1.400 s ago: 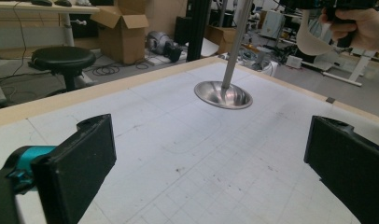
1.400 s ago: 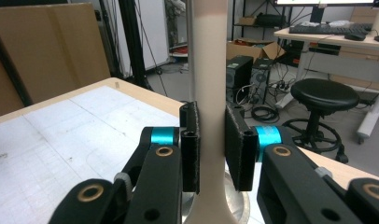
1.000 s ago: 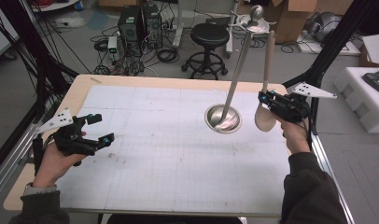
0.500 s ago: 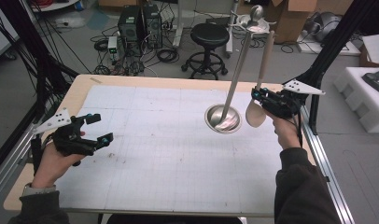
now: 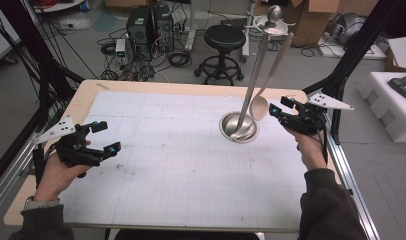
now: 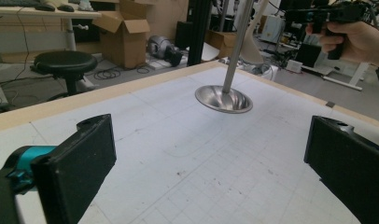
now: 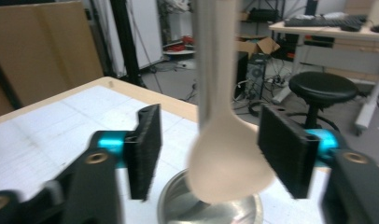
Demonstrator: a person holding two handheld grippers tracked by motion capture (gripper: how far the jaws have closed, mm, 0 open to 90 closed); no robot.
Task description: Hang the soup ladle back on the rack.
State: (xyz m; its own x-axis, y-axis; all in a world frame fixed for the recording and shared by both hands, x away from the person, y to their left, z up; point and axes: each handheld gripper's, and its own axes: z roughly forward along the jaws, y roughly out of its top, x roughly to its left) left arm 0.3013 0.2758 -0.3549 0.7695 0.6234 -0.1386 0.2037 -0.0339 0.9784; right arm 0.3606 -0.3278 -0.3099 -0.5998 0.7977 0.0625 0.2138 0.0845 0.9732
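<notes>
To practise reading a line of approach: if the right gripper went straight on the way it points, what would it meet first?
Most likely the pale spoon hanging from the metal stand. It hangs between the right gripper's open fingers, which have just been opening, clear of both. Depth is unclear.

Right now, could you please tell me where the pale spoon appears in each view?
High view: pale spoon hangs right of centre, beside the pole.
Left gripper view: bowl at top, behind the pole.
Right gripper view: centre, between open jaws.
Shared landmark: round steel base.
</notes>
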